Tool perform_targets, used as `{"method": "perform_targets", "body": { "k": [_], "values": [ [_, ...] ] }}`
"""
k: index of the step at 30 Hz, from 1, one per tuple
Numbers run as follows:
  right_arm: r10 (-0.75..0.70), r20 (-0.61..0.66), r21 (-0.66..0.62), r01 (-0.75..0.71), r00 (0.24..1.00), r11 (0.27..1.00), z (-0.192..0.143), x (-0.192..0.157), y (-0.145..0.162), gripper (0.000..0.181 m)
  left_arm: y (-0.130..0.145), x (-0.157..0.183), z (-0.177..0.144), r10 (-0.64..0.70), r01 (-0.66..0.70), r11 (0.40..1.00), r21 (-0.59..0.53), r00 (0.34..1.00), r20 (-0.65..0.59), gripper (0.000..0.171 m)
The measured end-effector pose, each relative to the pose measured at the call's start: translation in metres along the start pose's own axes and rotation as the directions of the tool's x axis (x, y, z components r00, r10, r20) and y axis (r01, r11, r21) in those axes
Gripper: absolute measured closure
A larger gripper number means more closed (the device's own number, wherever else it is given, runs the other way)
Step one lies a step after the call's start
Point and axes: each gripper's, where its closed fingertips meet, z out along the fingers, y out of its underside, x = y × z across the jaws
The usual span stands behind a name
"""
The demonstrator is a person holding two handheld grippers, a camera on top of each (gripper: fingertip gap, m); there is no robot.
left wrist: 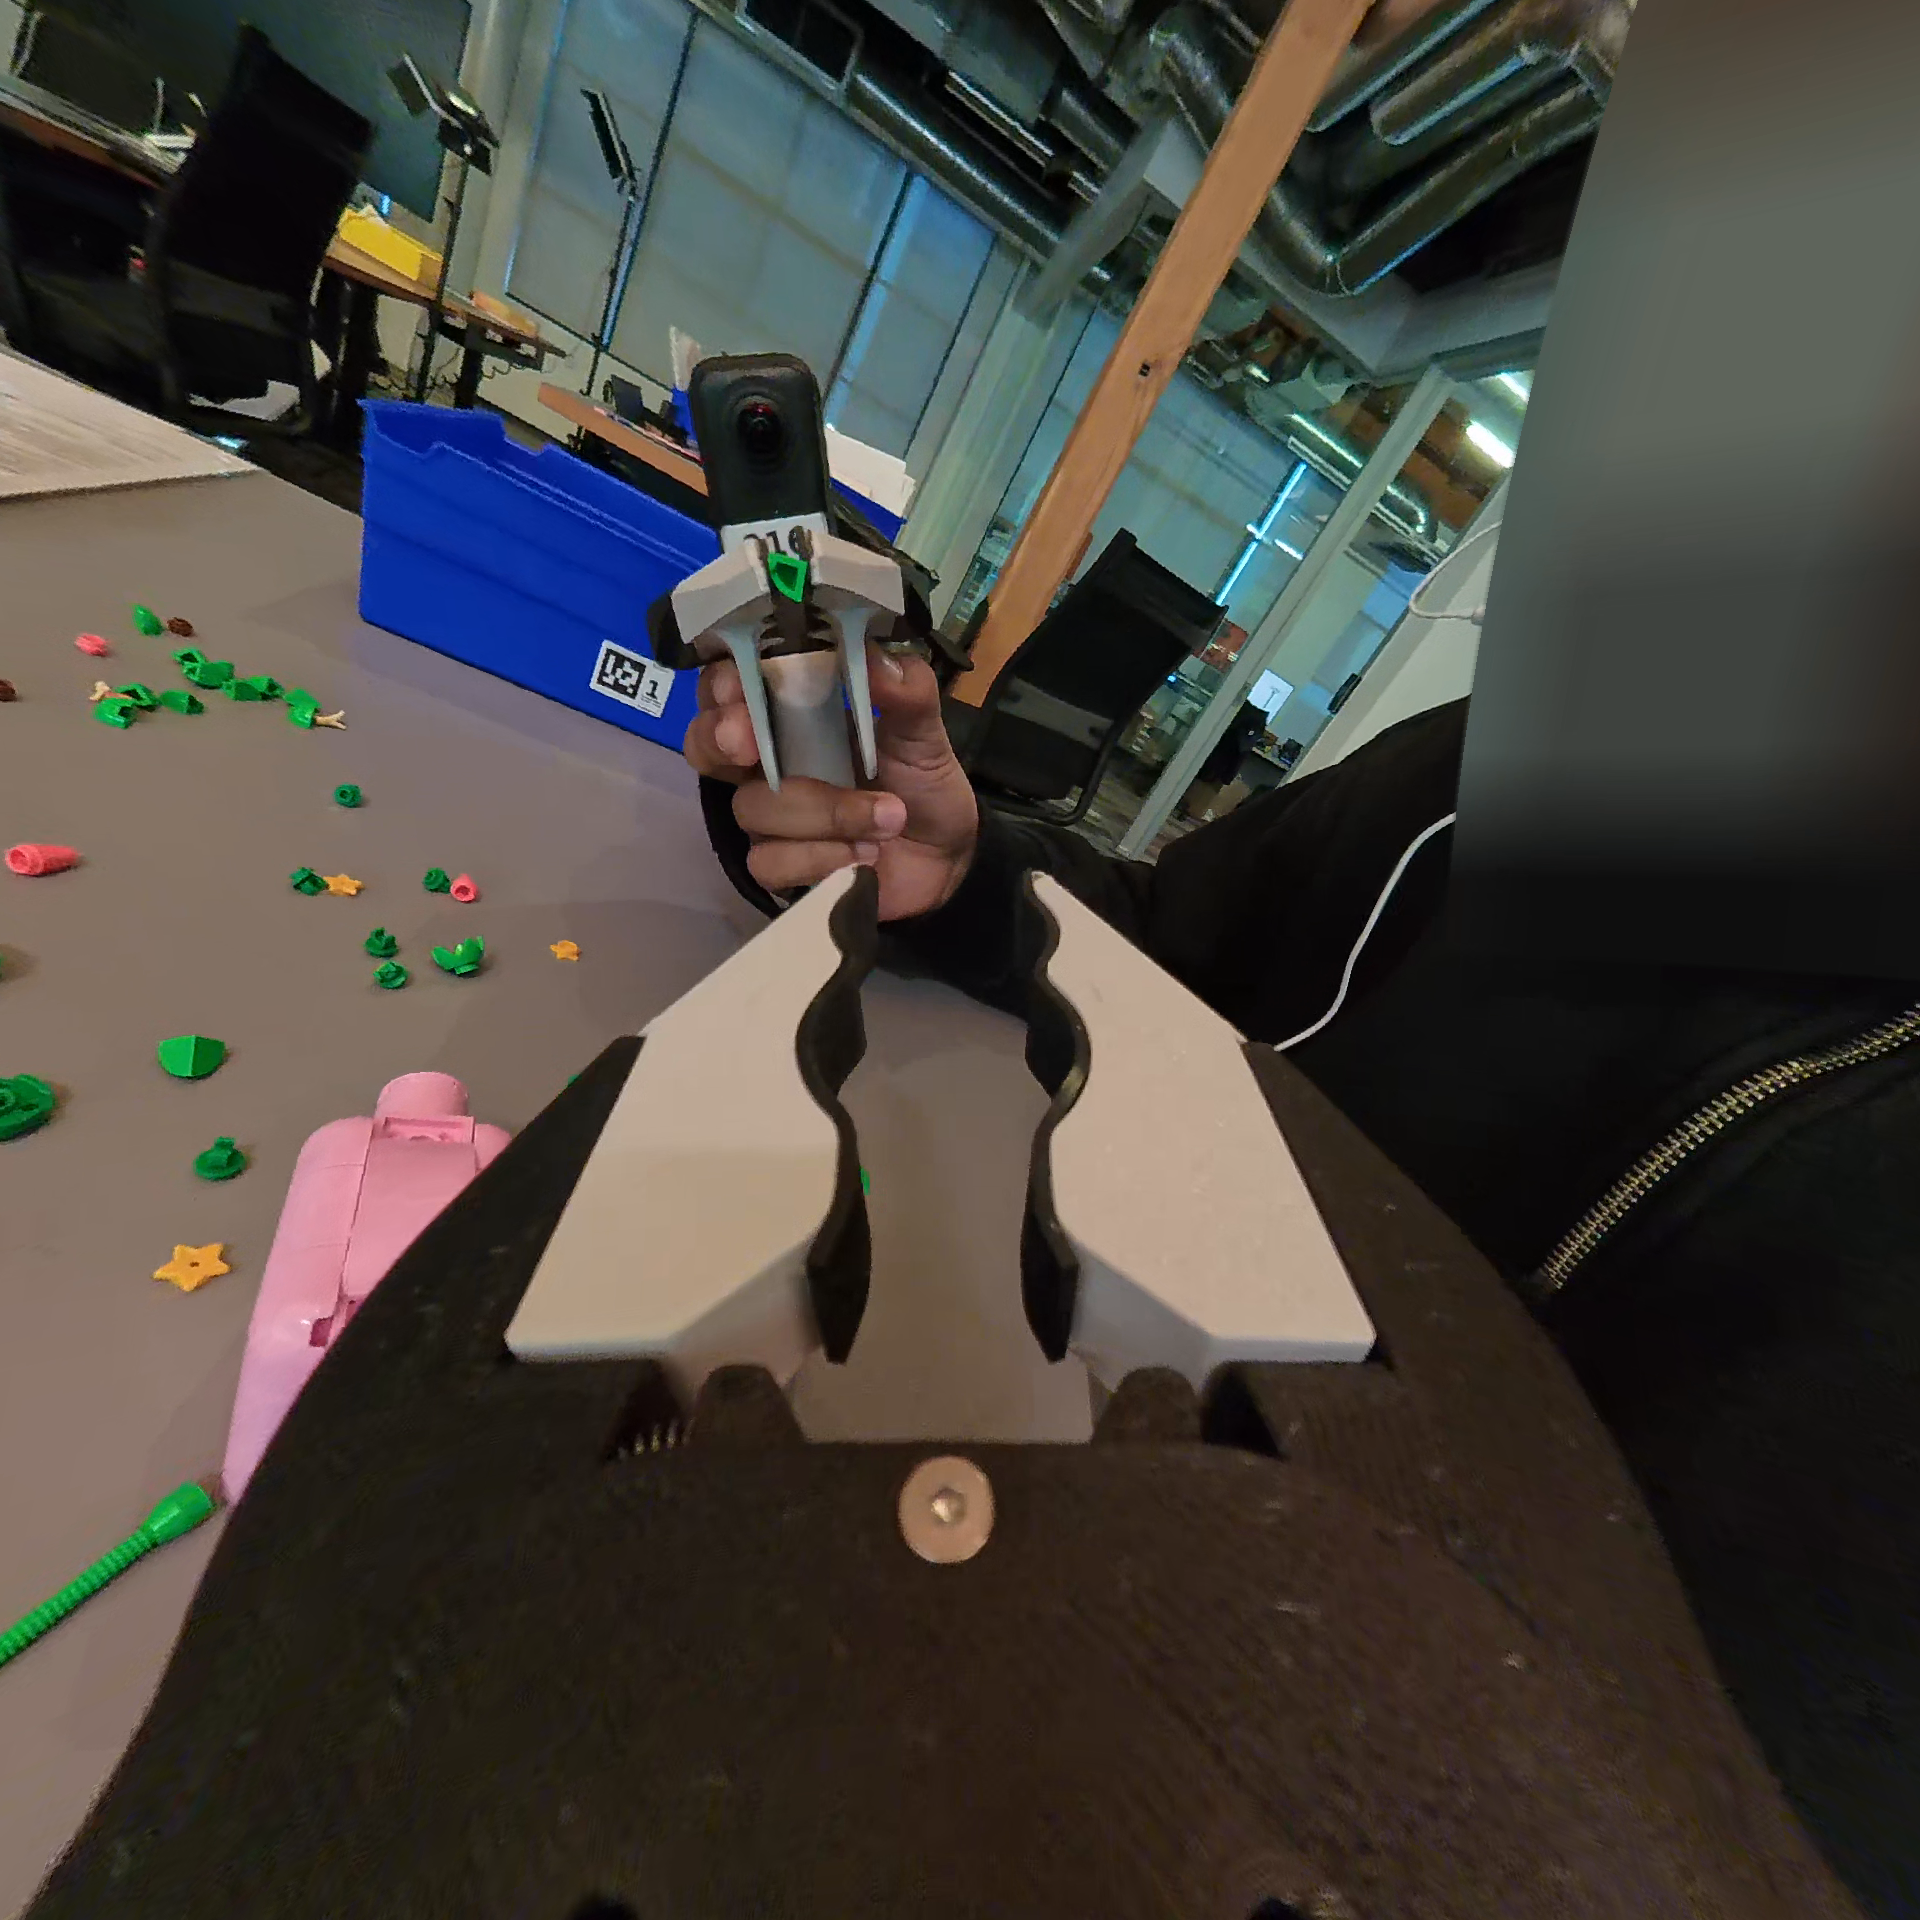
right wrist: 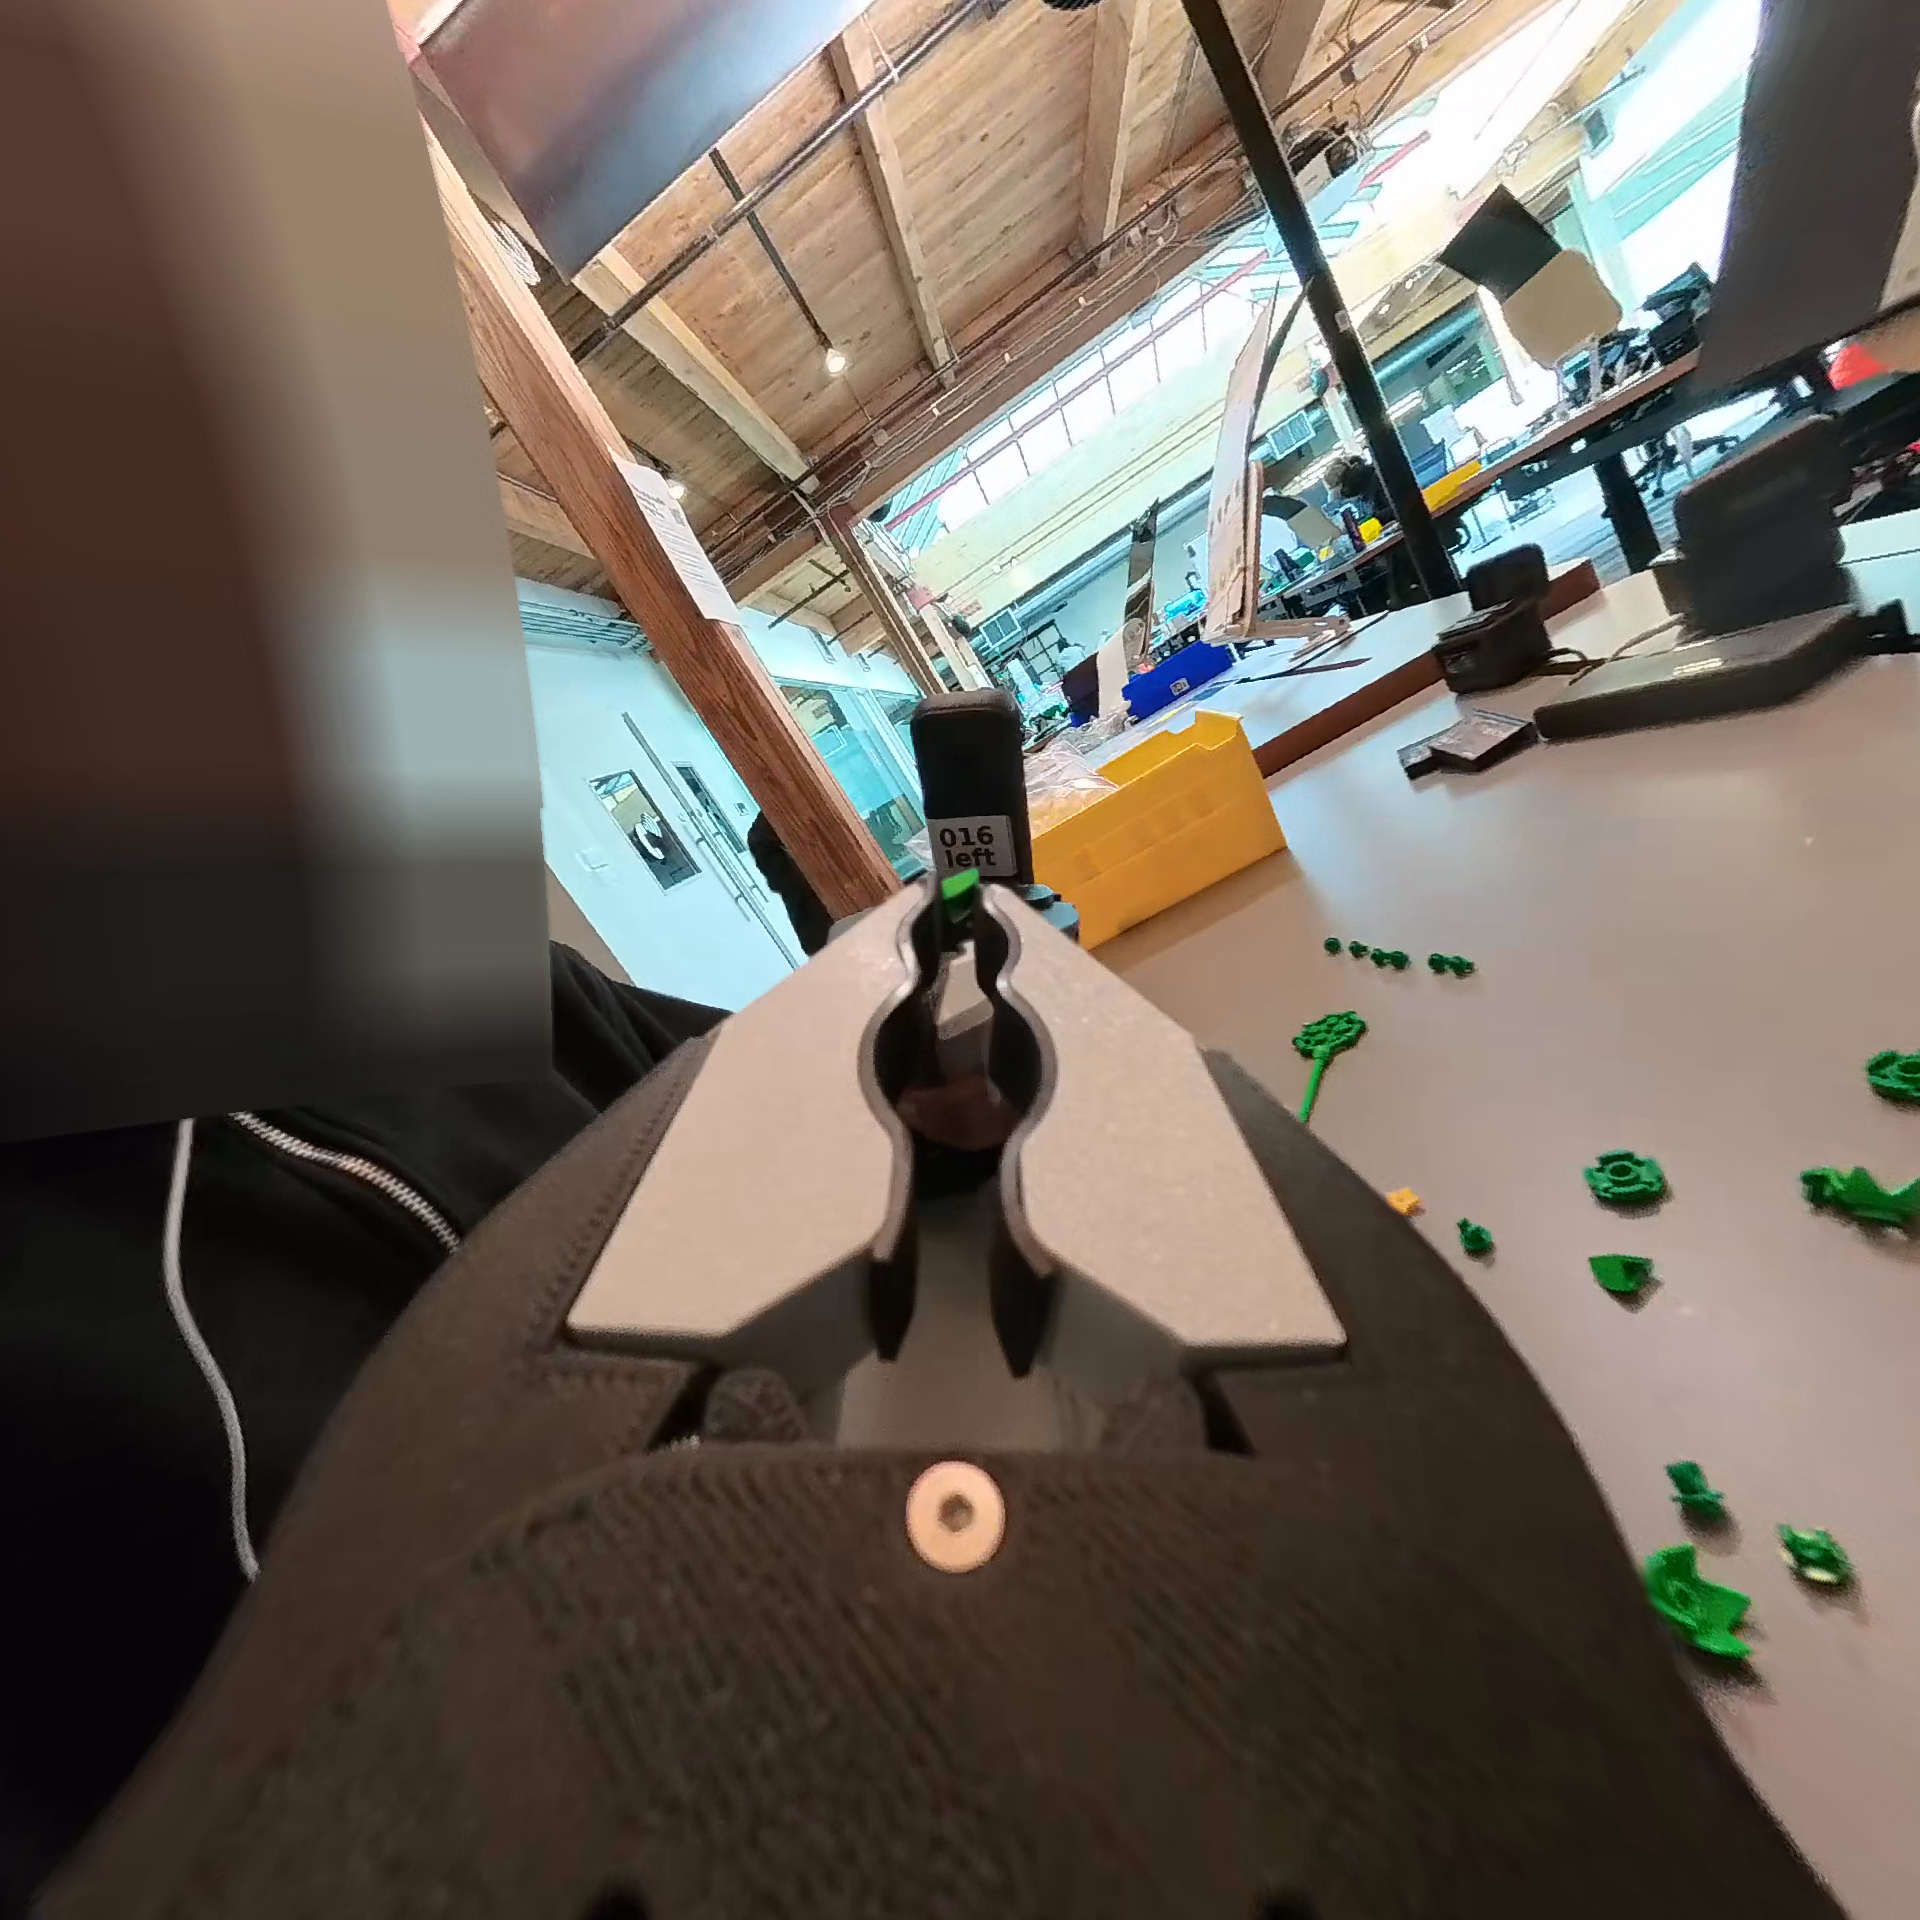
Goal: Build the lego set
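Note:
My left gripper (left wrist: 948, 881) is open and empty, raised above the grey table (left wrist: 540, 831). My right gripper (right wrist: 958, 902) is shut on a small green lego piece (right wrist: 958, 886) at its fingertips. In the left wrist view the right gripper (left wrist: 788, 611) faces me a little beyond my open fingers, held by a hand (left wrist: 842, 821), with the green piece (left wrist: 787, 577) pinched between its tips. A pink lego build (left wrist: 353, 1247) lies on the table at lower left.
Loose green, pink and yellow pieces are scattered over the table (left wrist: 208, 686), with a yellow star (left wrist: 192, 1265) and a green ridged stem (left wrist: 104, 1569). A blue bin (left wrist: 520, 561) stands behind. In the right wrist view there are a yellow bin (right wrist: 1153, 821) and more green pieces (right wrist: 1621, 1179). Left tips to right tips: about 8 cm.

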Motion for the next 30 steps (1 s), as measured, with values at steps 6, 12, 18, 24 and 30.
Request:
{"method": "perform_targets", "body": {
  "k": [6,12,18,24,30],
  "values": [
    [-0.057,-0.045,0.003,0.057,0.997,0.998,-0.007,0.001,-0.008,0.179,-0.006,-0.004,-0.005,0.084,-0.085,0.996,0.014,0.994,0.064,0.153],
    [-0.078,-0.061,-0.006,0.078,0.995,0.997,-0.008,0.001,-0.009,0.178,-0.023,-0.020,-0.025,0.186,-0.202,0.978,0.050,0.956,0.228,0.168],
    [-0.072,-0.050,0.021,0.073,0.996,0.997,-0.009,-0.003,-0.014,0.178,-0.028,-0.056,-0.050,0.246,-0.255,0.966,-0.036,0.871,0.425,0.171],
    [-0.070,-0.094,0.020,0.072,0.993,0.997,-0.014,0.004,-0.016,0.178,-0.008,-0.111,-0.049,0.277,-0.050,0.910,-0.412,0.814,0.510,0.171],
    [-0.090,-0.150,-0.012,0.089,0.985,0.996,-0.017,0.013,-0.013,0.177,0.028,-0.142,-0.024,0.336,0.098,0.682,-0.725,0.838,0.429,0.169]
  ]
}}
